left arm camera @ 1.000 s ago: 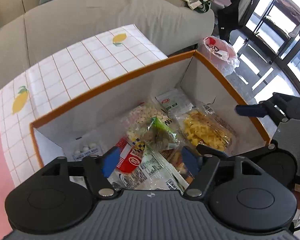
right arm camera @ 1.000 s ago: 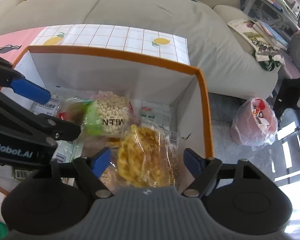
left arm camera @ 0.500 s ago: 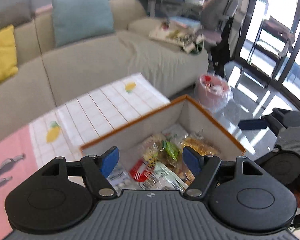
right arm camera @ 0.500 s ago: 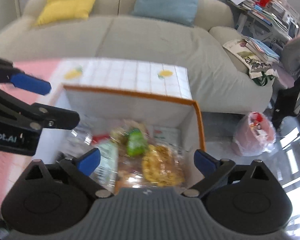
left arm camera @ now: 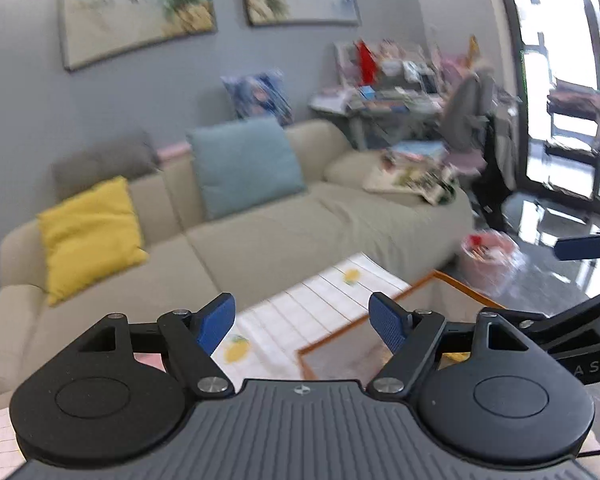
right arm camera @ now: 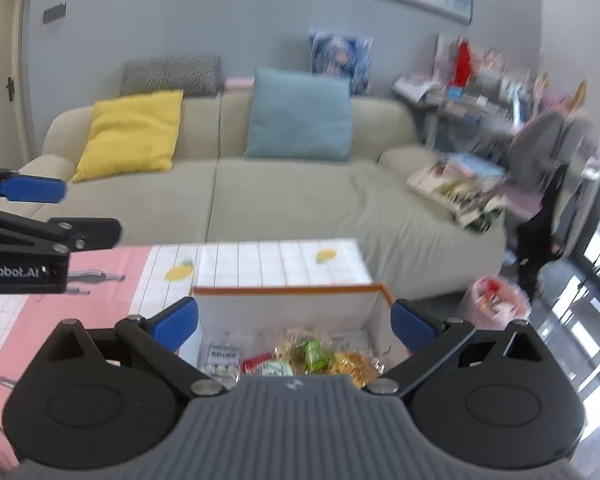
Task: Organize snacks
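Both tools lifted away from the orange-rimmed white box [right arm camera: 288, 304] of snack packets [right arm camera: 308, 356], left tool [left arm camera: 302, 322] opening, empty, right tool [right arm camera: 294, 326] released wide.

- The left hand-held gripper [left arm camera: 302, 322] has nothing between its blue pads, and its jaws are opening.
- Beyond it, the orange-rimmed box [left arm camera: 384, 312] sits on the lemon-print table [left arm camera: 300, 304].
- The right hand-held gripper's blue pad [left arm camera: 580, 248] shows at the right edge.

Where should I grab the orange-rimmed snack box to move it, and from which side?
Judging by its open top and thin upright walls, pinch the orange-trimmed rim of the snack box from above, one of the fingers inside and one outside. The far wall looks clearest; packets crowd the near side. The right gripper is open and empty.
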`<state>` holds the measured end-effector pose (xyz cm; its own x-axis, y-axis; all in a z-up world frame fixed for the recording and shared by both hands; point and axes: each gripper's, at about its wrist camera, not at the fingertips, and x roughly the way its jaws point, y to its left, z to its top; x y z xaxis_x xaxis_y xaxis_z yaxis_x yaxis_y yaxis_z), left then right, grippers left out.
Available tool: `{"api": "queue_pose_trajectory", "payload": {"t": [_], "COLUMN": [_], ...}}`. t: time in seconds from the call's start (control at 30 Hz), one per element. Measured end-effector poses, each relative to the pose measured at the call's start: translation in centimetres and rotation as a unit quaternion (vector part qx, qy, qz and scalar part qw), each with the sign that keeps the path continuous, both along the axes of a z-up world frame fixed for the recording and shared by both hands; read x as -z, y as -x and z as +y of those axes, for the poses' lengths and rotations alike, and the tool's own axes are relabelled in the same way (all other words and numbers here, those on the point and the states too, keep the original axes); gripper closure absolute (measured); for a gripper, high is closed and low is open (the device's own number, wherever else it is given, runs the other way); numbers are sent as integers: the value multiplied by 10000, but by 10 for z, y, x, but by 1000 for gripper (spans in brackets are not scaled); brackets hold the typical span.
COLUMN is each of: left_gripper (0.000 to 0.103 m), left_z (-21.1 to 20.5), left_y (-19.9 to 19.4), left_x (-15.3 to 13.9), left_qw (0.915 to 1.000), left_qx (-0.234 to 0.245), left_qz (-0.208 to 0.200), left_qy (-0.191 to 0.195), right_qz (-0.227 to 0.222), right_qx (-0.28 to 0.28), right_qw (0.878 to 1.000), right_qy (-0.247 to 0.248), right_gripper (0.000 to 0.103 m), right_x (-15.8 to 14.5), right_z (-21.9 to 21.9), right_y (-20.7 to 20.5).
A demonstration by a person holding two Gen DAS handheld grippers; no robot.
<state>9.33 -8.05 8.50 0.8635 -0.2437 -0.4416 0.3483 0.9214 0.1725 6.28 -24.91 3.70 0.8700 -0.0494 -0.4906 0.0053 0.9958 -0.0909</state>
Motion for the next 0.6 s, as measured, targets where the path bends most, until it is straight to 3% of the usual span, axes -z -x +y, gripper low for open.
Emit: {"api": "queue_pose_trajectory", "payload": {"t": [0.23,0.6], "left_gripper": [4,1], "left_z": [42,76], "left_y": [51,74], "left_x": [-7,30], "left_qw": [9975,9915], "left_qx": [-581,-1043], "left_qz": [-317,399], "left_qy": [246,669], "right_qz": [-383,-231], "right_qx": [263,930], "right_qw": [9985,9954], "right_qy": [305,75], "right_gripper": [3,3], "right_x": [-6,25], "right_z": [46,67], "right_y": [51,87]}}
